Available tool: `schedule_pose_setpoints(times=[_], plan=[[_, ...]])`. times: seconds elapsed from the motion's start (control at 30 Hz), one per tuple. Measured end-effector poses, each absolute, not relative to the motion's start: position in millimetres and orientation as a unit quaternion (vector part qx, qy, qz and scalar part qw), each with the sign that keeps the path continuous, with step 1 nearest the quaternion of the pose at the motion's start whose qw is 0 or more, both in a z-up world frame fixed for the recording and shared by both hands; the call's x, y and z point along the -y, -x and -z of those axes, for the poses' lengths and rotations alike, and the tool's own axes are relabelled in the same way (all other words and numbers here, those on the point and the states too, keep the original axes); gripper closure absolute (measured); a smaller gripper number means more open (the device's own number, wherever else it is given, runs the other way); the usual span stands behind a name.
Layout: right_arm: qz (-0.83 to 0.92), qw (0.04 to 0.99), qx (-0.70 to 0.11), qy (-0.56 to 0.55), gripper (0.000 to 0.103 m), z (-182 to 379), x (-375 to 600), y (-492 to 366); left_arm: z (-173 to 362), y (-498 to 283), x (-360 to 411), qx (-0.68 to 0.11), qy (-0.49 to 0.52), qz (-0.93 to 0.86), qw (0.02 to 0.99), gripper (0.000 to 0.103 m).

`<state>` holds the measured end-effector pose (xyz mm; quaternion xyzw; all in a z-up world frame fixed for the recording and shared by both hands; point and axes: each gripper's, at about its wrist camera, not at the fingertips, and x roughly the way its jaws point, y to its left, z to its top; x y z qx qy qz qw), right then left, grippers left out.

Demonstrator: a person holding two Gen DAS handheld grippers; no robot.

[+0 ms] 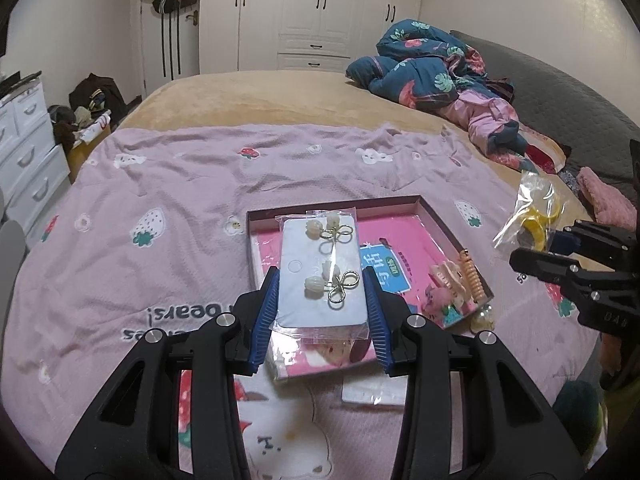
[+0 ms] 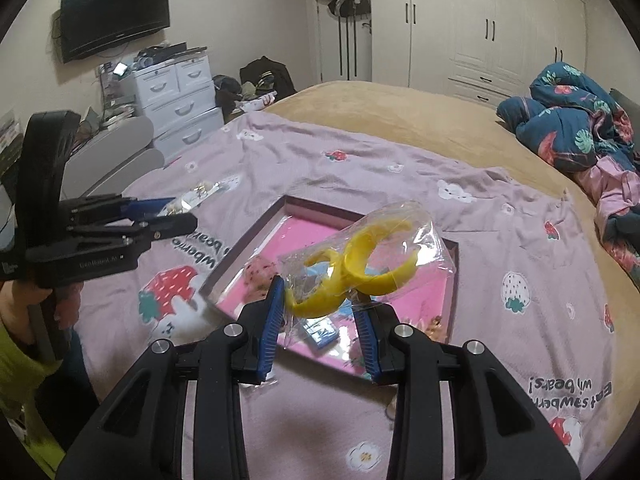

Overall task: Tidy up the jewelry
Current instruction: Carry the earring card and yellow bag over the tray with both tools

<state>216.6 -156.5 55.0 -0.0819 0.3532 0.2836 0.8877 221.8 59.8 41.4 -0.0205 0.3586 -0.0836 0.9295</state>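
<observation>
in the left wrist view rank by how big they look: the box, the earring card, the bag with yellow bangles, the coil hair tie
1. box
2. earring card, held in the left gripper close to the camera, so its true size is unsure
3. bag with yellow bangles
4. coil hair tie

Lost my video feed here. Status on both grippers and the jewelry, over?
Left gripper shut on earring card. Right gripper shut on bagged yellow bangles. Both held above the open box. Nothing in the way.

Black tongs (image 1: 322, 312), ribbed blue pads (image 1: 267, 312), silver screws, lime-green sleeve (image 2: 24, 364).
</observation>
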Motion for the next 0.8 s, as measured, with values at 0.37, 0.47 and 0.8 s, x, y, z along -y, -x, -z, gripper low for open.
schedule_pose_setpoints(times=[0.37,0.47,0.8], plan=[[-0.247,0.891,-0.373,0.074,0.070,-35.8,174.1,-250.2,-16.8,-255.6,-54.5,-0.380,0.021,0.079,0.921,0.070],[-0.248,0.887,-0.382,0.071,0.070,-26.5,172.0,-254.8,-8.4,-262.2,-51.1,-0.386,0.015,0.078,0.919,0.070],[-0.250,0.867,-0.426,0.059,0.070,21.2,156.1,-263.4,17.2,-274.6,-45.0,-0.408,0.002,0.070,0.910,0.070]])
